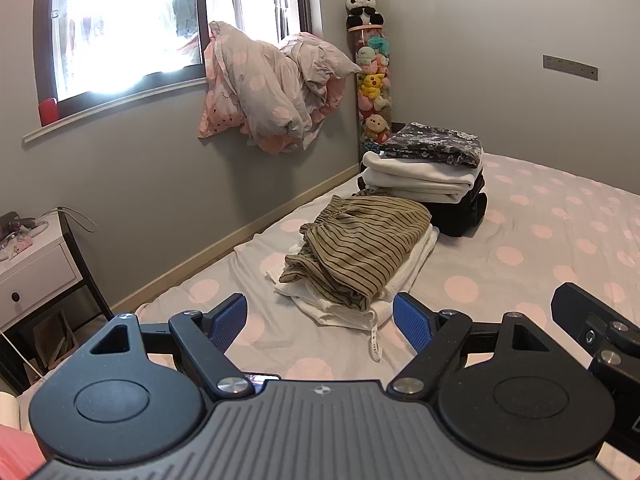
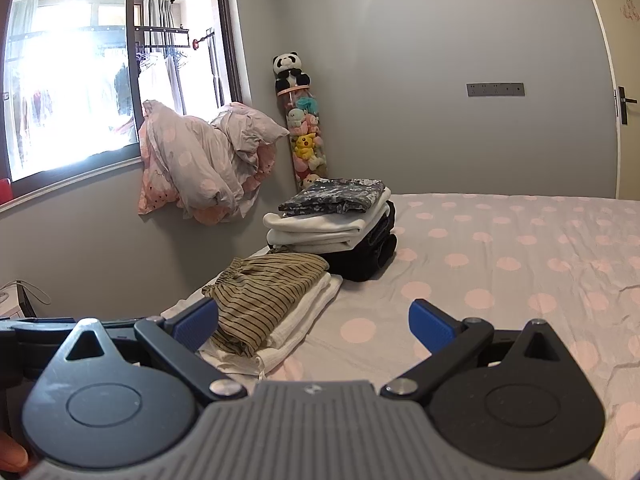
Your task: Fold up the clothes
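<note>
Folded olive striped shorts (image 1: pixel 360 240) lie on a folded white garment (image 1: pixel 412 264) on the bed (image 1: pixel 540 240). Behind stands a taller stack (image 1: pixel 428 176): a dark floral piece on top, white pieces, dark pieces below. My left gripper (image 1: pixel 320 320) is open and empty, just short of the near pile. My right gripper (image 2: pixel 314 320) is open and empty, right of the striped shorts (image 2: pixel 264 296), with the taller stack (image 2: pixel 336 224) beyond. Part of the right gripper shows at the left wrist view's right edge (image 1: pixel 592 328).
The bed has a grey sheet with pink dots (image 2: pixel 520 272). A duvet (image 1: pixel 276 92) hangs over the window sill. A tube of plush toys (image 1: pixel 372 80) stands in the corner. A white nightstand (image 1: pixel 36 264) is at the left. A door (image 2: pixel 628 100) is far right.
</note>
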`<state>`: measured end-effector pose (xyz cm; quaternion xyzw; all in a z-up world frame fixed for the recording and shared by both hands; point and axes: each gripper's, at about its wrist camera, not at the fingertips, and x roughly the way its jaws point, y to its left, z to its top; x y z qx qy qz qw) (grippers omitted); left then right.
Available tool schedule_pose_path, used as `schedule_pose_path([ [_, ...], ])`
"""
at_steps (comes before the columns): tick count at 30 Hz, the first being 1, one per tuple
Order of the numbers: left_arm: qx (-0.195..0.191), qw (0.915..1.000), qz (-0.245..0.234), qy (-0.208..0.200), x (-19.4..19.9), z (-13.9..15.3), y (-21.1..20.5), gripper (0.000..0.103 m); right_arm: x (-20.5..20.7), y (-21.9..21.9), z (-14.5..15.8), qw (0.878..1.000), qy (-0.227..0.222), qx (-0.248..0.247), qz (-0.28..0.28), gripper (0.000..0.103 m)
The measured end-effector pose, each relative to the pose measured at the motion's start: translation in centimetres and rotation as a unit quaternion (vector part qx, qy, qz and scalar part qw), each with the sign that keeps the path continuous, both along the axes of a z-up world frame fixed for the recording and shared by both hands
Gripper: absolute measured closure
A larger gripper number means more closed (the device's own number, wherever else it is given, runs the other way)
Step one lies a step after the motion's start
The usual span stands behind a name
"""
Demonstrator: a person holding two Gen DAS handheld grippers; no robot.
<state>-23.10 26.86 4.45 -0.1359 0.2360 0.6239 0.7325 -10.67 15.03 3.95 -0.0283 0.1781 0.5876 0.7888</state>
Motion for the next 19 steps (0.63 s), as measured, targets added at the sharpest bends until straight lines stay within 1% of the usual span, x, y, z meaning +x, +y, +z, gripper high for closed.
schedule_pose_path([
  [7, 0.001, 1.0000, -0.001, 0.002, 0.19, -0.07, -0.16, 0.008, 0.11, -0.07, -0.09, 1.000, 0.001, 0.001, -0.001, 0.001],
  [12, 0.002, 1.0000, -0.001, 0.005, 0.33, -0.18, -0.21, 0.008, -0.06, -0.18, -0.13, 1.000, -0.008, 0.005, -0.003, 0.001],
  [19, 0.004, 1.0000, -0.003, 0.005, 0.27, -0.19, -0.25, 0.008, 0.16, -0.23, -0.15, 1.000, -0.005, 0.004, -0.003, 0.001],
])
